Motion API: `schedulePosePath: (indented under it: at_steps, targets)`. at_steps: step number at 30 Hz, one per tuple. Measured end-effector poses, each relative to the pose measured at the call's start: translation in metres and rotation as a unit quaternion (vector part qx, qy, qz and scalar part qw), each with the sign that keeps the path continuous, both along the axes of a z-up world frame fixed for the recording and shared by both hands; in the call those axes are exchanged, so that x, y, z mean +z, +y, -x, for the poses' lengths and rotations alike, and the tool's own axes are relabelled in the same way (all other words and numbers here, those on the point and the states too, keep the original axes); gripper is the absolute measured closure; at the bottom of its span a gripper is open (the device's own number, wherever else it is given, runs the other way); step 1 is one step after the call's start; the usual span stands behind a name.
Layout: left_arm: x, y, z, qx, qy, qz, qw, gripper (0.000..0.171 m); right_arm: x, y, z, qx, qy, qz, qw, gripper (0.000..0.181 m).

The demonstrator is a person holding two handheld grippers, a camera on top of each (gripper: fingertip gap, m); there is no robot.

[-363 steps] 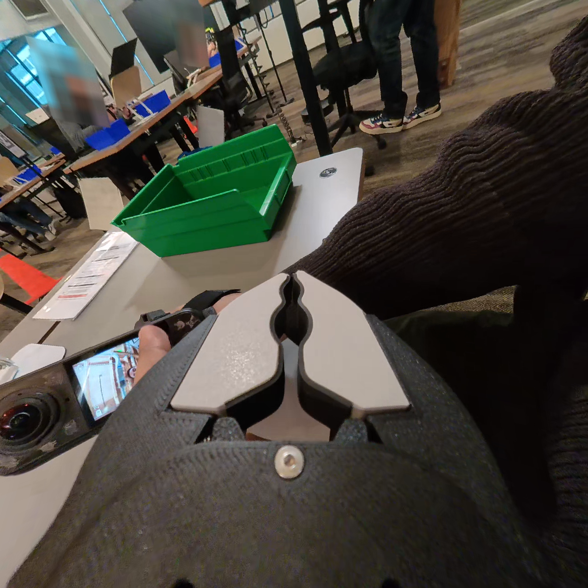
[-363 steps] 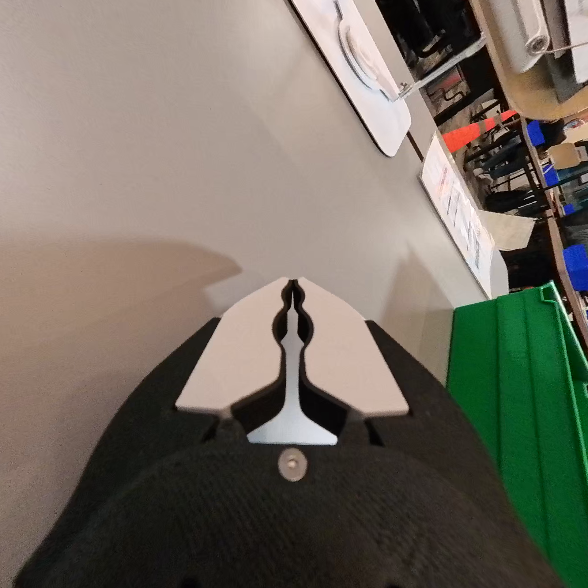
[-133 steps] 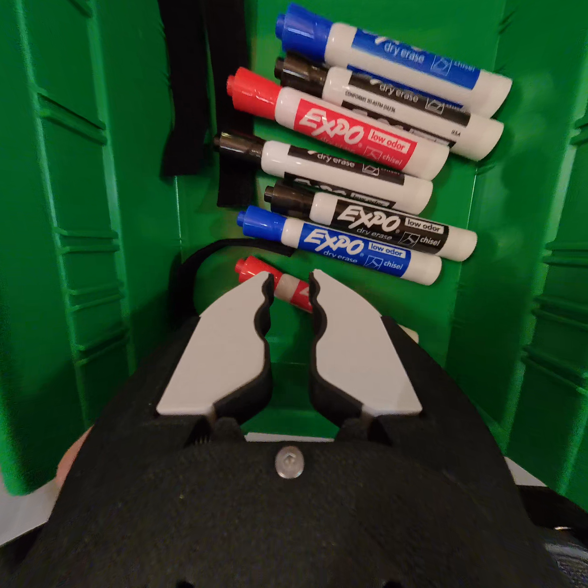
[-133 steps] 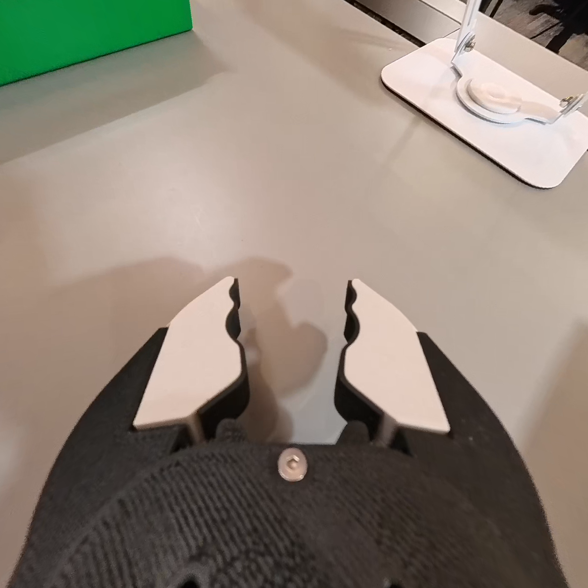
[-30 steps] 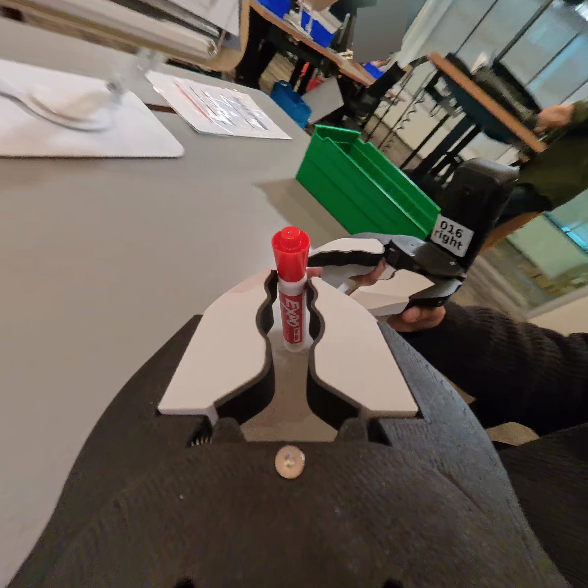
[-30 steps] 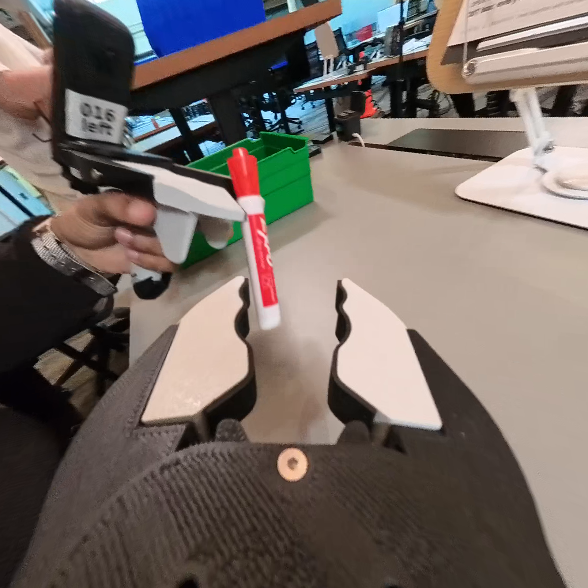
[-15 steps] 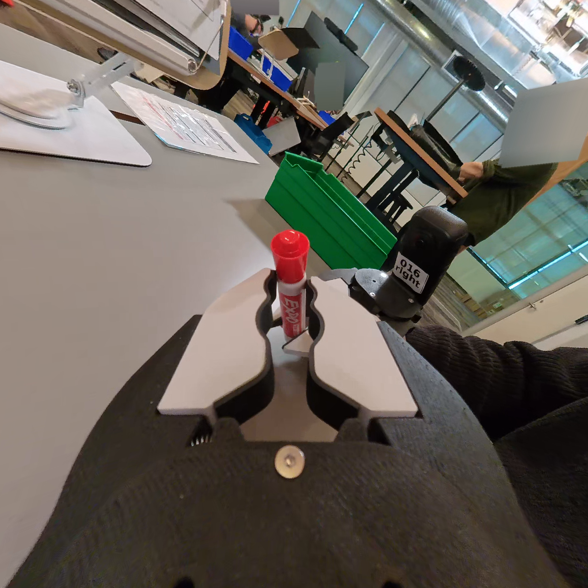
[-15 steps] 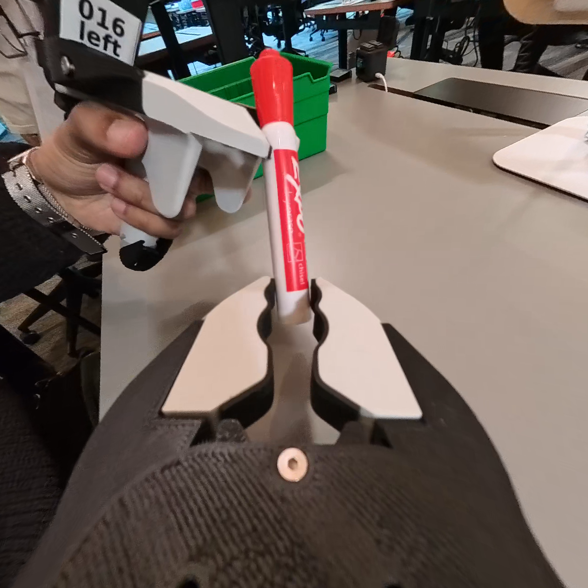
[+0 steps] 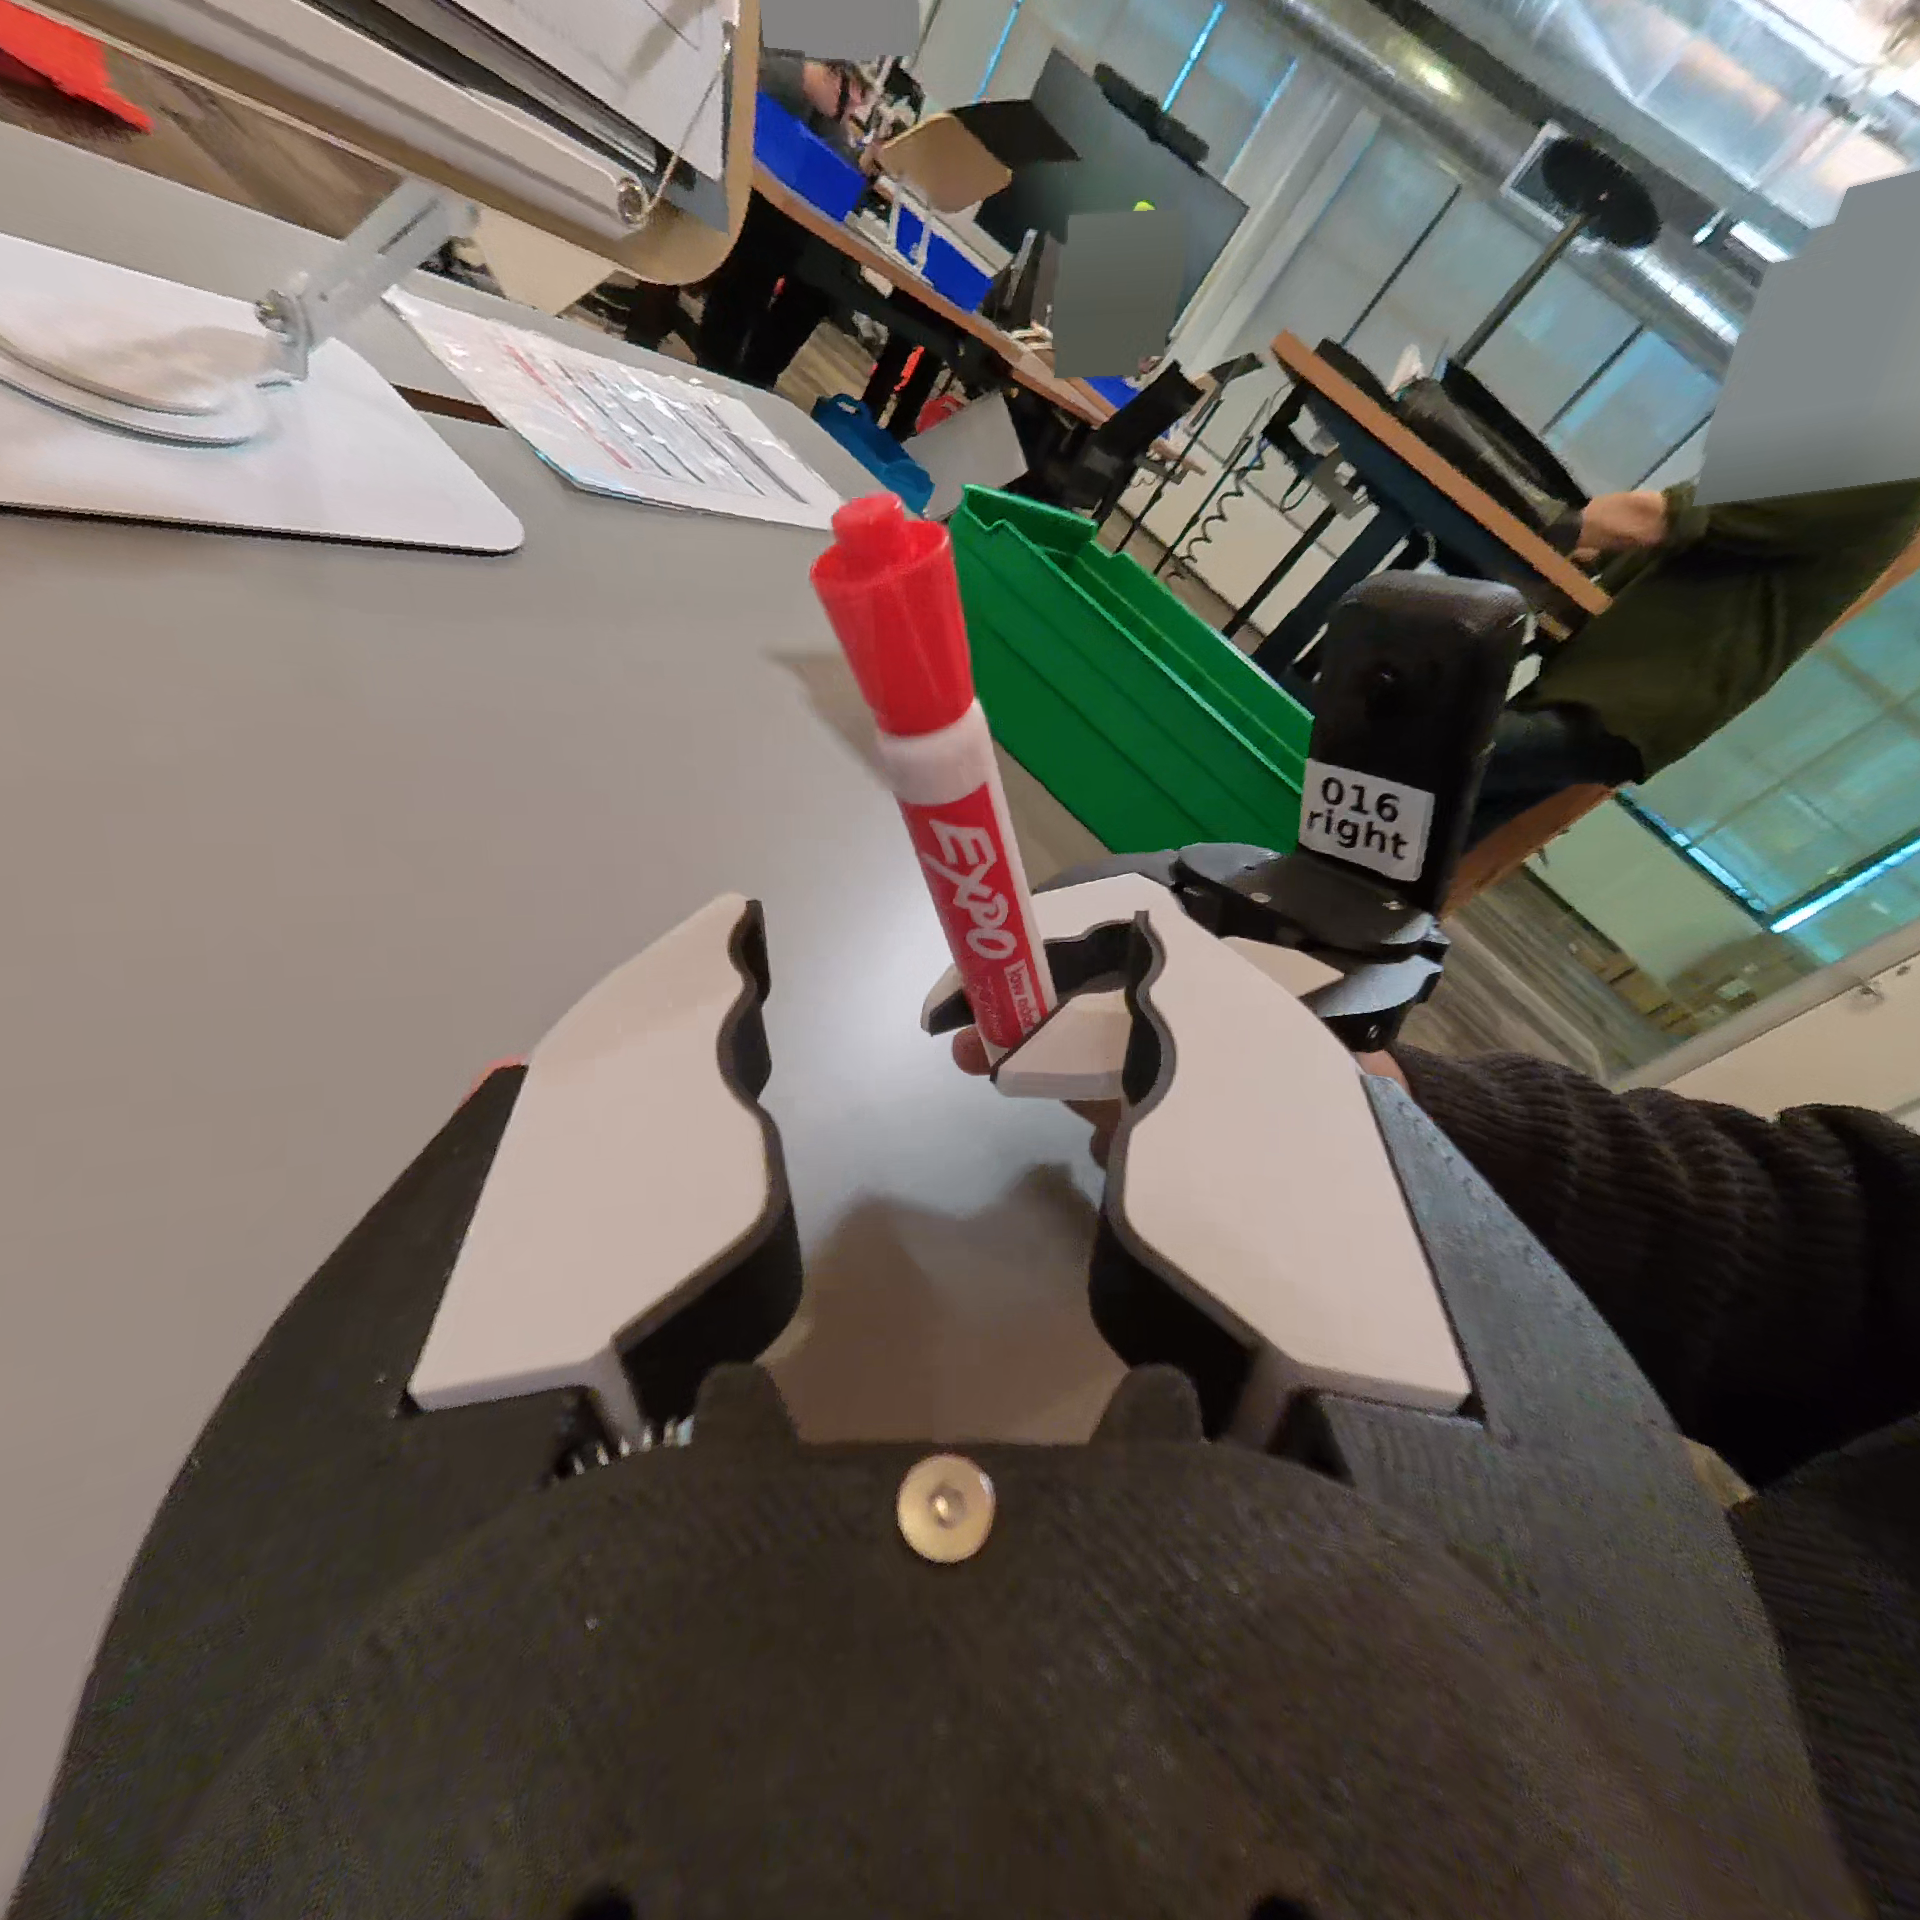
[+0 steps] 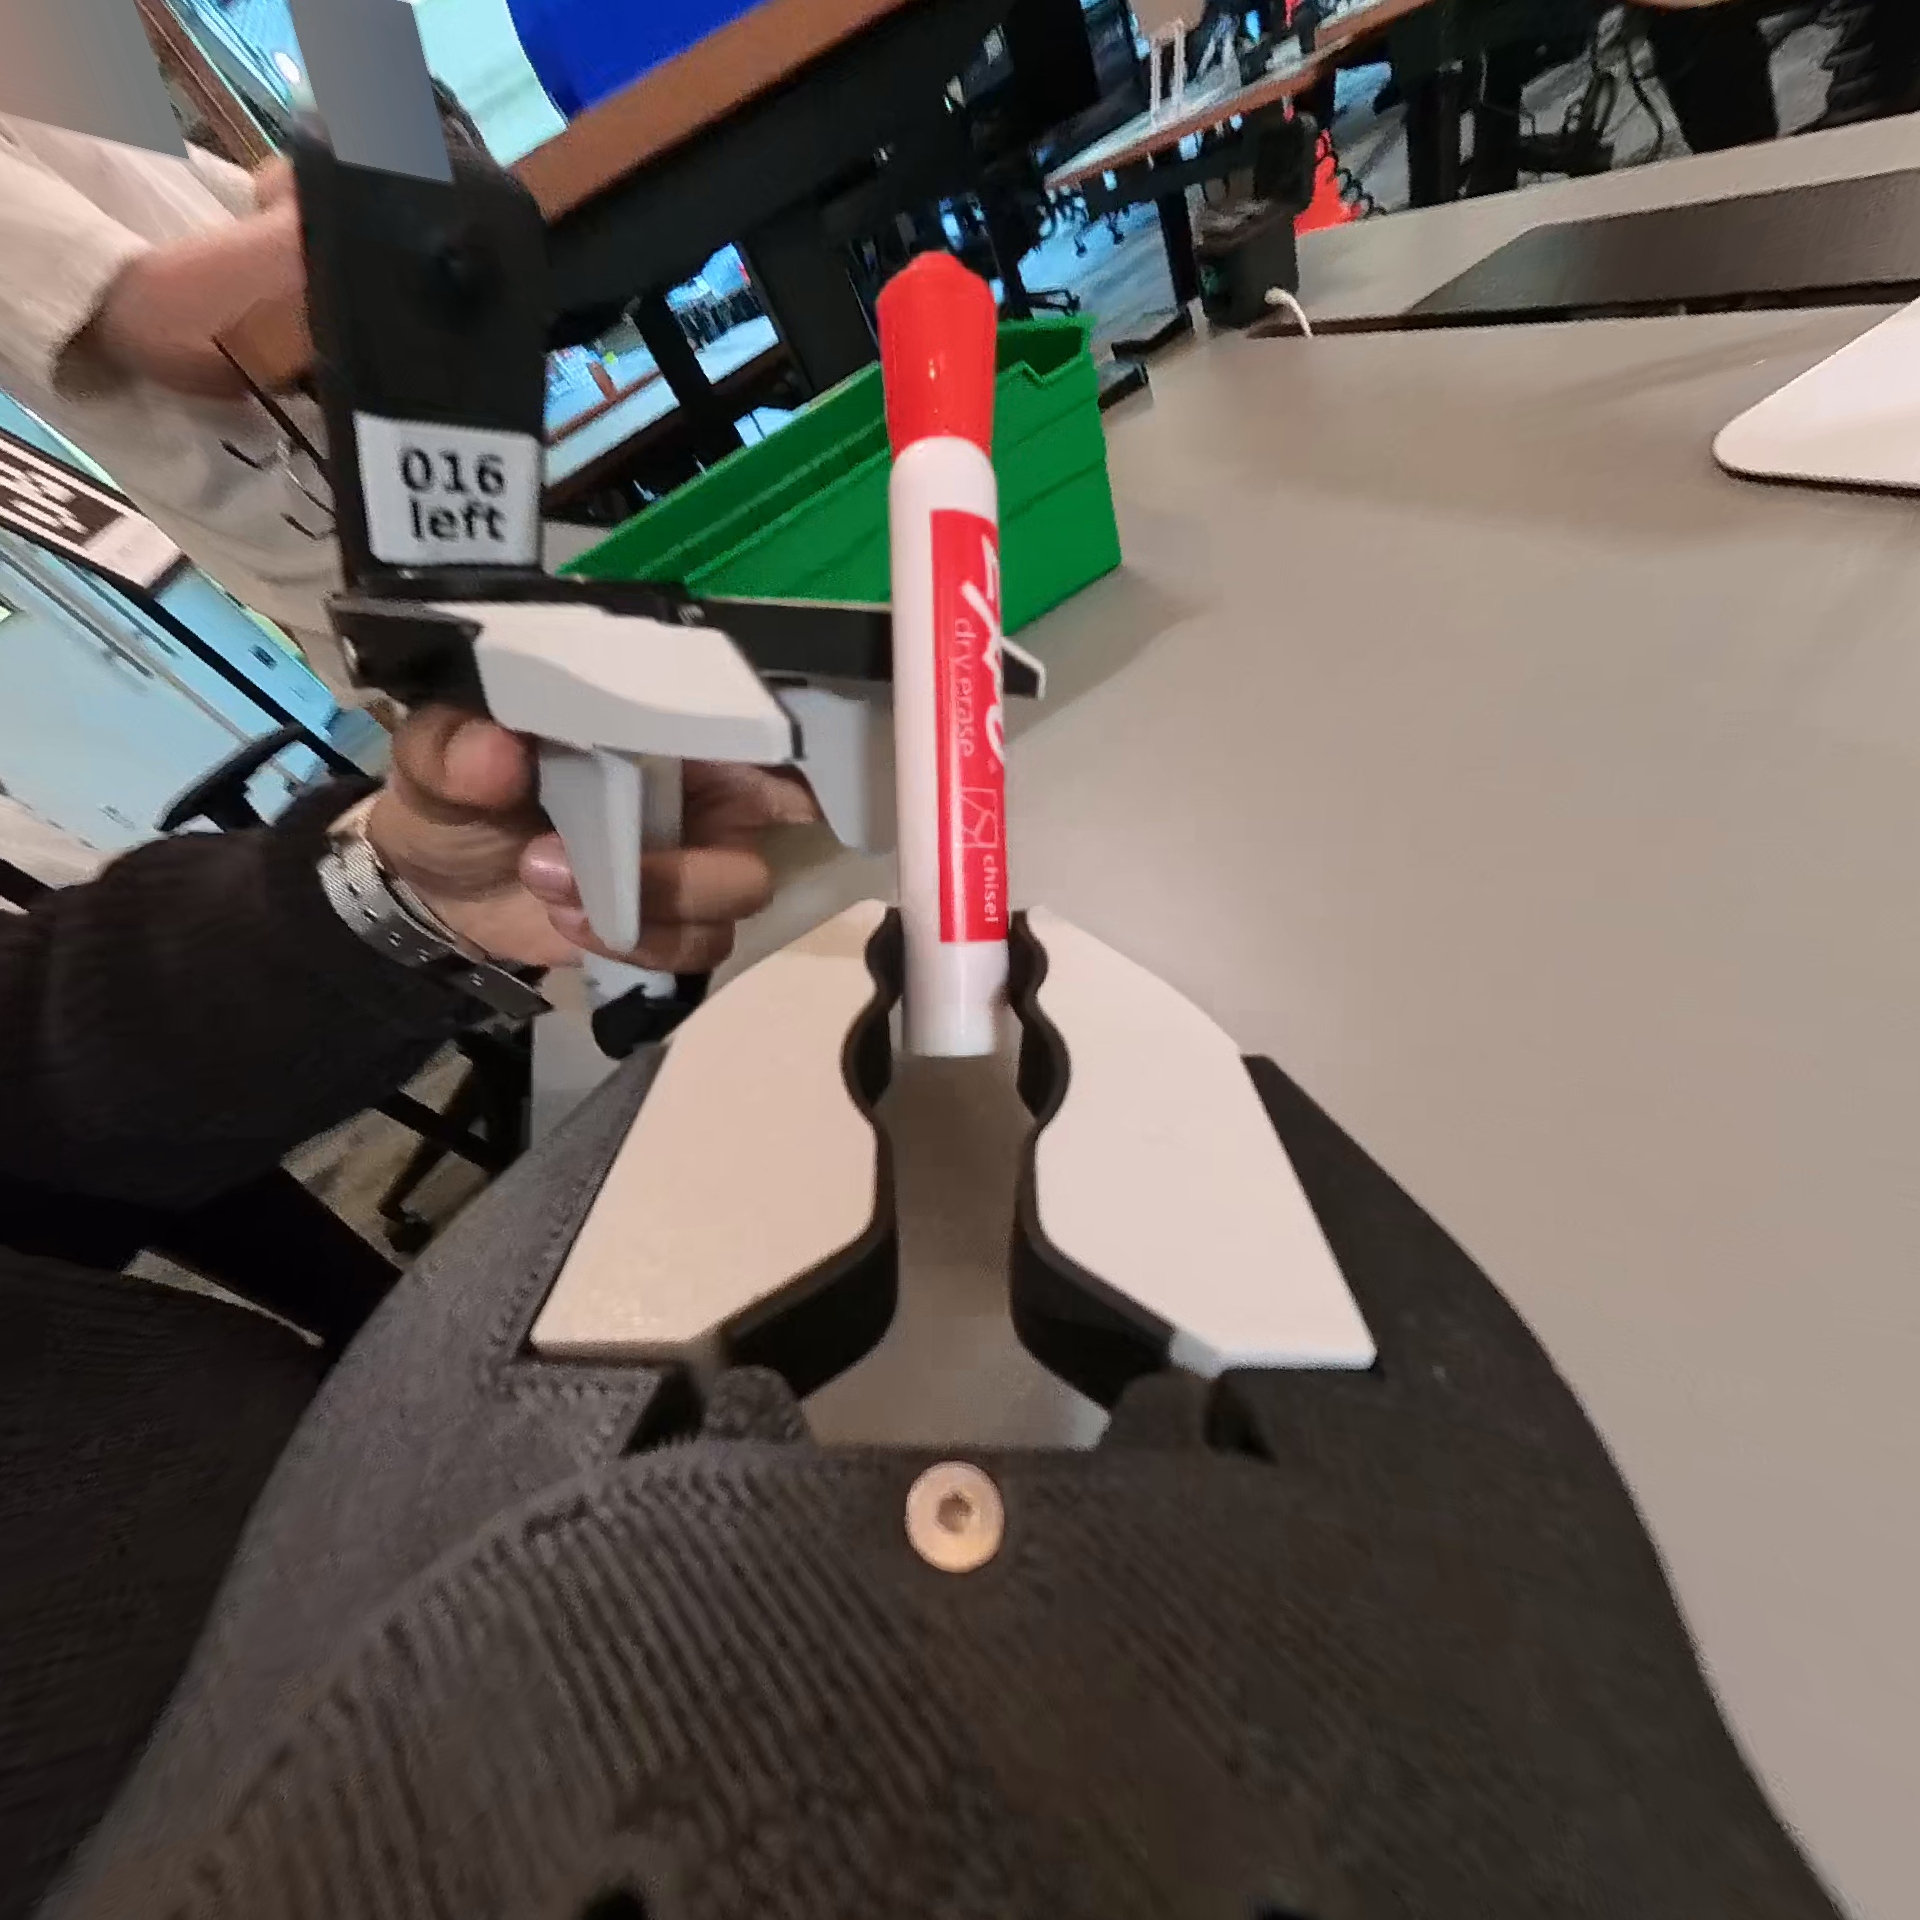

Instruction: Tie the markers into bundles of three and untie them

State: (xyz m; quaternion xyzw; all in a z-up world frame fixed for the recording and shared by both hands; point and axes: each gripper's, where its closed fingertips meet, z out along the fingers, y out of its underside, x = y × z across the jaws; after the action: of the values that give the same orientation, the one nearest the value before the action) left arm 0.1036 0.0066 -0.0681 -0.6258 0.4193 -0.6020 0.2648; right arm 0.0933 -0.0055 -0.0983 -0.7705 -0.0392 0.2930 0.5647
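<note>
While right tool (image 10: 954, 992) clamps the red marker (image 10: 943, 665), left tool (image 9: 948, 997) is spread wide with nothing in it
Marker upright, cap up, white butt end nipped at the right fingertips above the grey table (image 10: 1455, 727); left tool just beside it; green bin (image 9: 1122, 686) sits further back on the table

Red marker (image 10: 940, 665): printed barrel label | left gripper (image 9: 945, 914), right gripper (image 10: 951, 935): white lettered stickers | tabletop's (image 9: 312, 779) far edge: printed sheet (image 9: 634, 426)
</note>
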Motion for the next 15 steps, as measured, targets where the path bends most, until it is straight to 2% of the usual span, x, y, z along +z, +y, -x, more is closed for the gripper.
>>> schedulePosePath:
  at_steps: [9, 15]
  targets:
    - [0.022, -0.022, 0.002, -0.050, -0.063, 0.045, 0.996, 0.104, 0.016, -0.006, 0.021, 0.034, -0.009, -0.060, 0.998, 0.161]
    - [0.031, -0.035, 0.003, -0.076, -0.085, 0.041, 0.993, 0.114, 0.020, -0.009, 0.033, 0.052, -0.003, -0.077, 0.996, 0.161]
